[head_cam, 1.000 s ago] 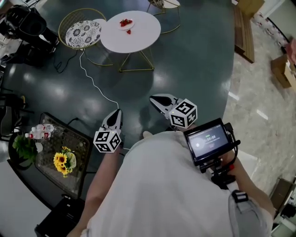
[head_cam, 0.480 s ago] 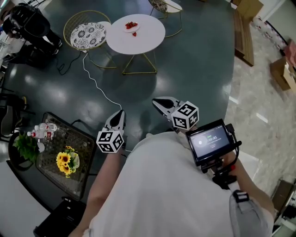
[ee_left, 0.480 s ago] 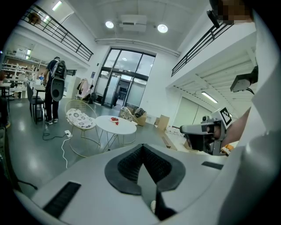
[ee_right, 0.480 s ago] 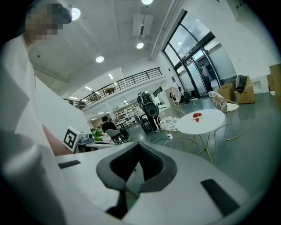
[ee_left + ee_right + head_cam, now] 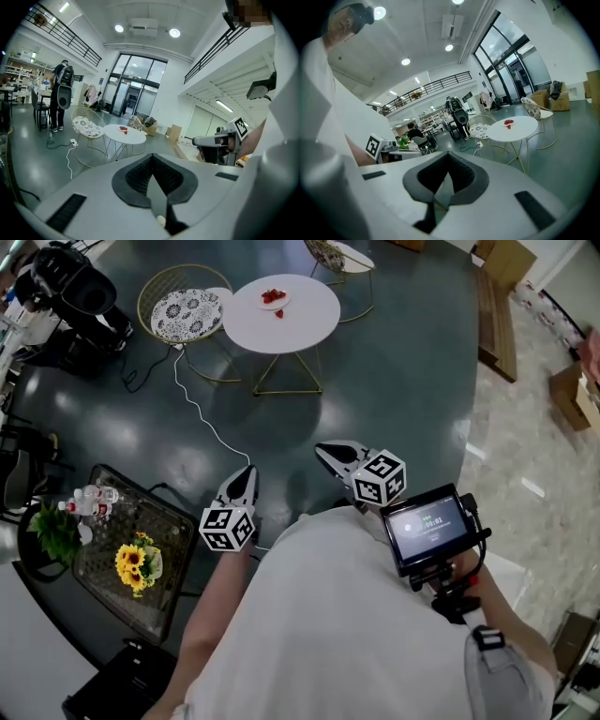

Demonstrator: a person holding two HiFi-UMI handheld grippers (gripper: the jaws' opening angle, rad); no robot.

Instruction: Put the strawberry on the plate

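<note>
Both grippers closed and empty, well apart from the round white table (image 5: 314, 324).
Your left gripper (image 5: 246, 470) has its jaws together. The loose red strawberry (image 5: 278, 313) lies just beside the small white plate (image 5: 284, 302), toward the table's far edge. Your right gripper (image 5: 324, 448) is likewise closed.

Bright indoor light from round ceiling lamps (image 5: 174, 33) and glazed entrance (image 5: 133, 86), pale glare patches on dark floor (image 5: 103, 432), heavy fisheye bending, black corners in gripper views
</note>
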